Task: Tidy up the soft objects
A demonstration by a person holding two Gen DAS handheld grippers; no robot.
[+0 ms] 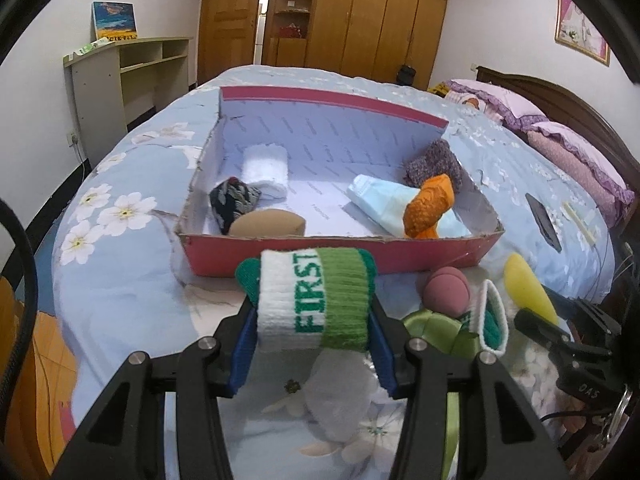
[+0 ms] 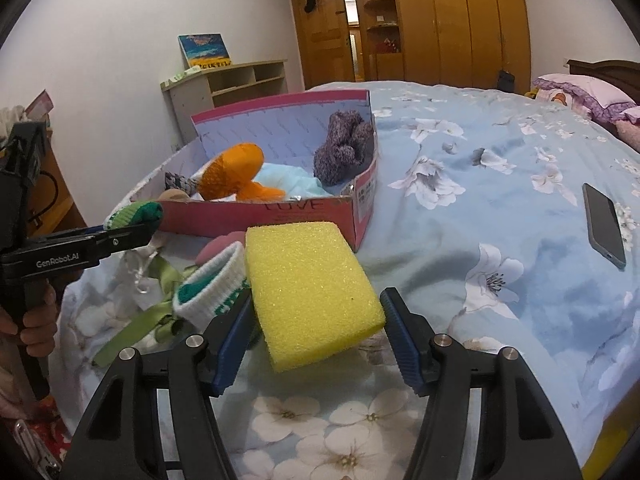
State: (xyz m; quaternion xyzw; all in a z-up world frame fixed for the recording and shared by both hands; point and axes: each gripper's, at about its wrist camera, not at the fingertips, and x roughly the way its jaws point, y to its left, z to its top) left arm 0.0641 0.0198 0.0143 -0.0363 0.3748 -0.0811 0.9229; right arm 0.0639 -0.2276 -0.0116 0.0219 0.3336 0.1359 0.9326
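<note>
Two soft, light items gripped: left gripper (image 1: 312,316) squeezes knit wristband (image 1: 314,298) mid-body; right gripper (image 2: 316,332) jaws wide, clamping springy yellow sponge (image 2: 310,292) across near end, above bed (image 2: 500,200) near edge.

Bed (image 2: 500,208) carries red box (image 2: 312,216); phone (image 2: 604,226) well right of box; pink ball (image 1: 446,290), green ribbon (image 2: 132,320) just before it.

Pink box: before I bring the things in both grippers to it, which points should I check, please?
1. Left gripper grips the green-white wristband: ok.
2. Right gripper grips the yellow sponge: ok, but only by its near end.
3. Free floor in the middle of the pink box: ok.
4. Phone lies off to the side, away from the box: ok.
5. All soft things inside: not ok; second wristband and pink ball lie outside.
</note>
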